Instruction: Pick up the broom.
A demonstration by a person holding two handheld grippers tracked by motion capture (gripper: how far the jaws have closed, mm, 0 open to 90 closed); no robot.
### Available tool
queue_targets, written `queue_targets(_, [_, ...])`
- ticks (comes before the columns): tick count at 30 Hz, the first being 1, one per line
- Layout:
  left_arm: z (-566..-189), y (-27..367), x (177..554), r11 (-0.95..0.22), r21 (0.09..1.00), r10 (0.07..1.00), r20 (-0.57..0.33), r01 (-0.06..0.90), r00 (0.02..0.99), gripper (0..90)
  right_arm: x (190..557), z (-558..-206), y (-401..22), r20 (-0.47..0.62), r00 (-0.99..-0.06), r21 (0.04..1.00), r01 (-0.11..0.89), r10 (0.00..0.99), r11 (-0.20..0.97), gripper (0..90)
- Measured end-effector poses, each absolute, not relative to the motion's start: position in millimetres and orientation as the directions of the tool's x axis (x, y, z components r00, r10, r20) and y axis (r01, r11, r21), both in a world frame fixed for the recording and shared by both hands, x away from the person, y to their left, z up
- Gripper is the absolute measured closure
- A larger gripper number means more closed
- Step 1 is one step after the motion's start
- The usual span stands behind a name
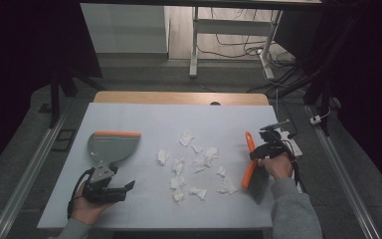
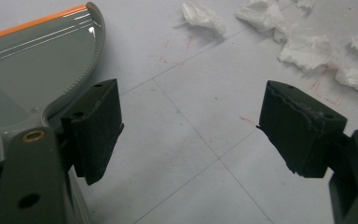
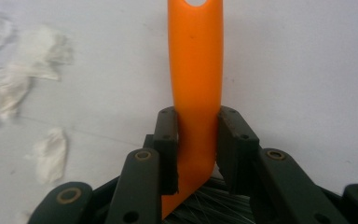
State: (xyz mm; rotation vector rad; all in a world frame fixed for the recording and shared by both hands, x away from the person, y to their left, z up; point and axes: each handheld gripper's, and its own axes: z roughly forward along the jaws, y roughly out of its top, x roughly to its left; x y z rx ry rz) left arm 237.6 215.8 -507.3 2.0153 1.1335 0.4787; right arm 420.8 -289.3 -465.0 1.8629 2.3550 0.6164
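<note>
Pinching the brush point(image 3: 196, 93) by its slim orange handle, your right tongs point(image 3: 196, 140) could let it twist and scatter the tissue scraps point(image 1: 194, 164). Your left tongs point(image 2: 191, 130) sit spread beside the dustpan point(image 1: 110, 147), so it can slide.

Grey floor point(image 1: 144, 74) lies beyond the bench point(image 1: 144, 114). A white desk frame point(image 1: 195, 45) stands over tangled cables point(image 1: 238, 50). The sides are dark.

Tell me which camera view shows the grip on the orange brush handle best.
The right gripper view: the orange brush handle stands close up between the right gripper, both pads pressed on it, bristles below. The high view shows the brush small, beside the paper scraps. The left gripper view looks at the dustpan.
</note>
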Motion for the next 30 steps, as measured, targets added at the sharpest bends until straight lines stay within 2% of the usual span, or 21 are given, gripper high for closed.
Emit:
queue_targets(8, [-507.4, 216.2, 238.2, -0.311, 0.769, 0.844, -0.047, 0.559, 0.534, 21.6, 409.2, -455.0, -298.4, 0.238, -0.327, 0.447, 0.873, 0.915, 0.196, 71.2])
queue_targets(19, [-506.7, 214.7, 239.6, -0.31, 0.77, 0.847, -0.042, 0.557, 0.529, 21.6, 388.6, -431.1, -318.1, 0.36, -0.421, 0.619, 0.776, 0.833, 0.124, 71.2])
queue_targets(30, [-503.9, 207.2, 241.2, -0.316, 0.775, 0.842, -0.036, 0.547, 0.538, 21.5, 383.9, -416.5, -315.0, 0.389, -0.466, 0.692, 0.717, 0.795, 0.082, 71.2])
